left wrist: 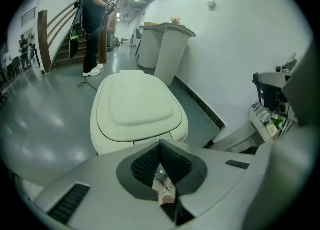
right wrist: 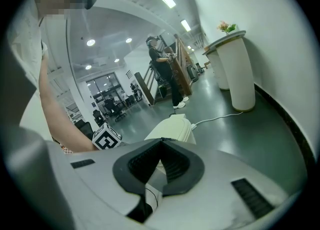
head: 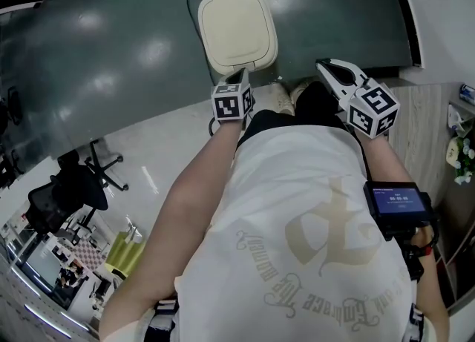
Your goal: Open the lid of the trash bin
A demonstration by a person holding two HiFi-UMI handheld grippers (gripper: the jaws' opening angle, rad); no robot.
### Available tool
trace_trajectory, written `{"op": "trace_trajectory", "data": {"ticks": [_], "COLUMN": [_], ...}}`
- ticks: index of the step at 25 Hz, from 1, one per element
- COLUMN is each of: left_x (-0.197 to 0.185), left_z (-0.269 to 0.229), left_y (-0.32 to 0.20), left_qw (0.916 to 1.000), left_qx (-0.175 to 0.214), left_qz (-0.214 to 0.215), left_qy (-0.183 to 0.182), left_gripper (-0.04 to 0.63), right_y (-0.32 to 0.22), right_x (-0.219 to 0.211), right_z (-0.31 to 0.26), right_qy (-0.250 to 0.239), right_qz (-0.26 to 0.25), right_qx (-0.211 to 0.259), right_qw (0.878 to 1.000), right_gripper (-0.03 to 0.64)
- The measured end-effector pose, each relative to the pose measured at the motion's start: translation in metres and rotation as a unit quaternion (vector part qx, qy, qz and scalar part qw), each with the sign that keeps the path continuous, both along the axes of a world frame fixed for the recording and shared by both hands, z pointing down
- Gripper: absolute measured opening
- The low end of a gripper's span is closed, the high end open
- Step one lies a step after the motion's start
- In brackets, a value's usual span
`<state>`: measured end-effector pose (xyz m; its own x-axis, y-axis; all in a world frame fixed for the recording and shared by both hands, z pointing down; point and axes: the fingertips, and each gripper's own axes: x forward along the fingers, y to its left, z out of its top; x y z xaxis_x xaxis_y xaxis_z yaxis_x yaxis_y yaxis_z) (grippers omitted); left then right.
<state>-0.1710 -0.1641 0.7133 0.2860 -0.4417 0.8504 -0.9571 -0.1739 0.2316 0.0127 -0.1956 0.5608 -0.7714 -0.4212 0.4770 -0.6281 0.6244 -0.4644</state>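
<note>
Cream plastic, shut flat: trash bin lid (head: pixel 237 25) on grey-green floor (head: pixel 133 51), straight ahead. Close to its near edge, left gripper (head: pixel 241 75), jaws pressed together on nothing, probably for lifting the rim. Beside, right gripper (head: pixel 324 64), equally closed, empty, spare.

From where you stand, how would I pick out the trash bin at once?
Look at the dark glossy floor running along the white wall. The trash bin sits low on it, just ahead of the person's feet, its lid shut. It is the only cream, rounded-square thing there; the white stand farther along the wall is tall and narrow.
</note>
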Motion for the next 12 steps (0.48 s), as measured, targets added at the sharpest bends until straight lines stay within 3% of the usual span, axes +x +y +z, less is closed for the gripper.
{"op": "trace_trajectory", "data": {"ticks": [12], "left_x": [0.0002], "left_z": [-0.0013], "left_y": [0.0058], "left_qw": [0.9999], "left_qx": [-0.005], "left_qz": [-0.008], "left_qy": [0.003], "left_gripper": [0.012], "right_y": [0.0012], "right_x": [-0.0065], "right_z": [-0.0003], "right_qy": [0.003], "right_qz": [-0.01], "right_qx": [-0.005], "right_qw": [1.0], "right_gripper": [0.005]}}
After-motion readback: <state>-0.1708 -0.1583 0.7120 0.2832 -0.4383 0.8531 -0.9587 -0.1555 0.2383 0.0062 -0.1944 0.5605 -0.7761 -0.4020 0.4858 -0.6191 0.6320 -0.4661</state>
